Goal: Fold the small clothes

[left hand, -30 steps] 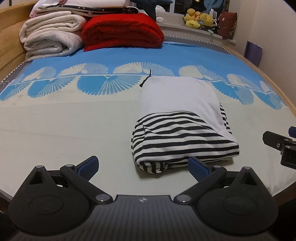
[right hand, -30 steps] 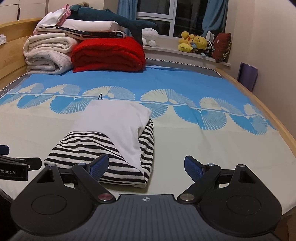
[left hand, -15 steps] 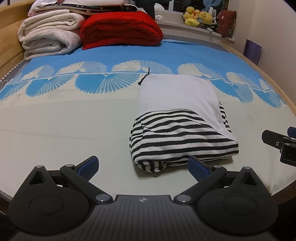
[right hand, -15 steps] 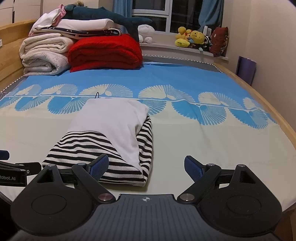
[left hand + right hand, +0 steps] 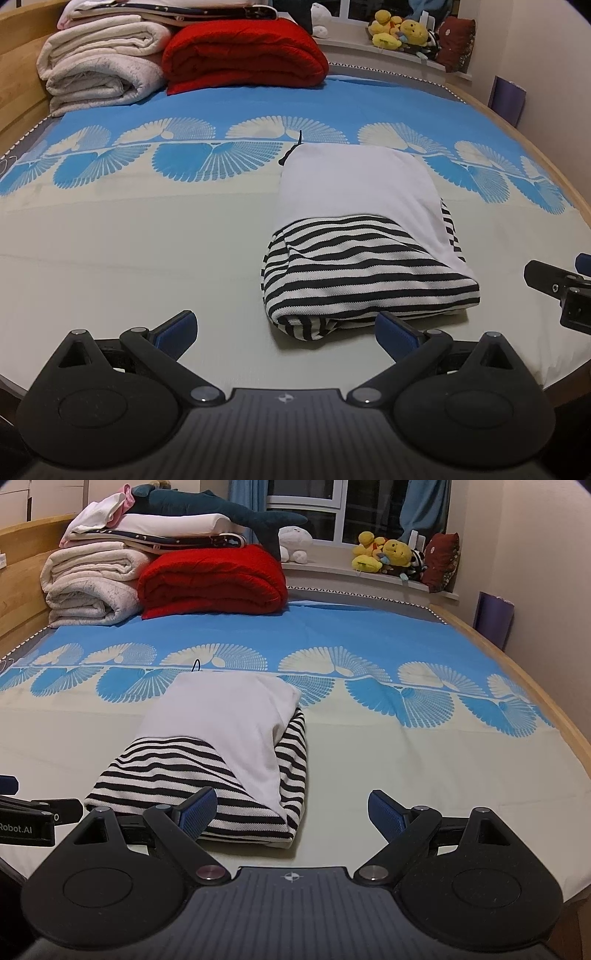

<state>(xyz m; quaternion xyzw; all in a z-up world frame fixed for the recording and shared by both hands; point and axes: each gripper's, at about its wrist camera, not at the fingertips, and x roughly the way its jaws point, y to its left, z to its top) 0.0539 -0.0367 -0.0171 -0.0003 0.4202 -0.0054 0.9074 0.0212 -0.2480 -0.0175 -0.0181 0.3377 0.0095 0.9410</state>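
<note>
A folded garment, white on top with black-and-white stripes at its near end, lies on the bed sheet. My left gripper is open just in front of the garment's near-left corner, its right pad close to the striped edge, nothing between the fingers. My right gripper is open at the garment's near-right corner, with its left pad over the striped edge. Each gripper shows at the edge of the other's view: the right one, the left one.
Rolled white blankets and a red blanket are stacked at the bed's far end, with a plush shark on top. Soft toys sit on the window ledge. A wooden bed frame runs along the right.
Both views have shifted slightly; the garment sits a little nearer and lower in the left view. Both grippers stay open and the garment has not moved.
</note>
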